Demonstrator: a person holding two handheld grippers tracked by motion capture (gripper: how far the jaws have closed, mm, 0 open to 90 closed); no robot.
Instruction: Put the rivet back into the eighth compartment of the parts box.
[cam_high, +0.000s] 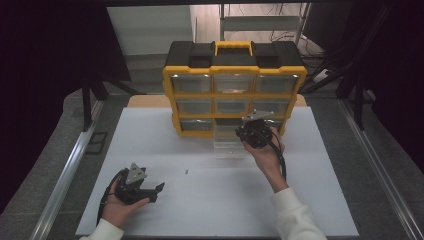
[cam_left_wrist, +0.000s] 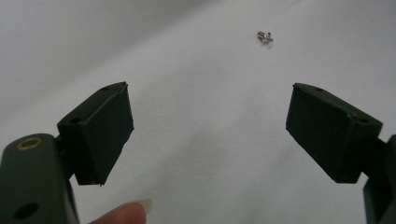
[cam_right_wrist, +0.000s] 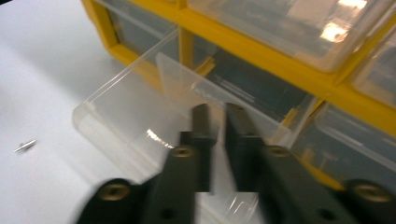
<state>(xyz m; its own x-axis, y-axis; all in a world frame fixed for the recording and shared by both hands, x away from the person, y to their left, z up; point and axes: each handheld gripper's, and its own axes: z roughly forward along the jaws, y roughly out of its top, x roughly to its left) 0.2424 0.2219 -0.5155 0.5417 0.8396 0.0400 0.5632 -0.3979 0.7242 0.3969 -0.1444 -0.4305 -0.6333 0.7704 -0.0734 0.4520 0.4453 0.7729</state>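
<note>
The clear drawer (cam_right_wrist: 140, 116) stands pulled out of the bottom row, middle bay, of the yellow and black organiser (cam_high: 234, 90), its front end out over the white bench (cam_high: 215, 195). The right gripper (cam_right_wrist: 219, 116) has its jaws nearly closed, clenched on the drawer's front wall, one jaw on each side of the clear plastic. In the high view the right gripper (cam_high: 255, 132) sits just in front of the organiser, the right hand (cam_high: 267, 152) behind it with the forearm and white sleeve running back toward the bench's near edge.

A small metal screw (cam_left_wrist: 265, 36) lies loose on the bench, apart from the drawer and ahead of the left gripper (cam_left_wrist: 208, 128), whose jaws are spread wide and released, holding nothing. In the high view the left gripper (cam_high: 137, 185) rests low near the bench's front left, cradled in the left hand (cam_high: 120, 205), palm up, jaws pointing right.
</note>
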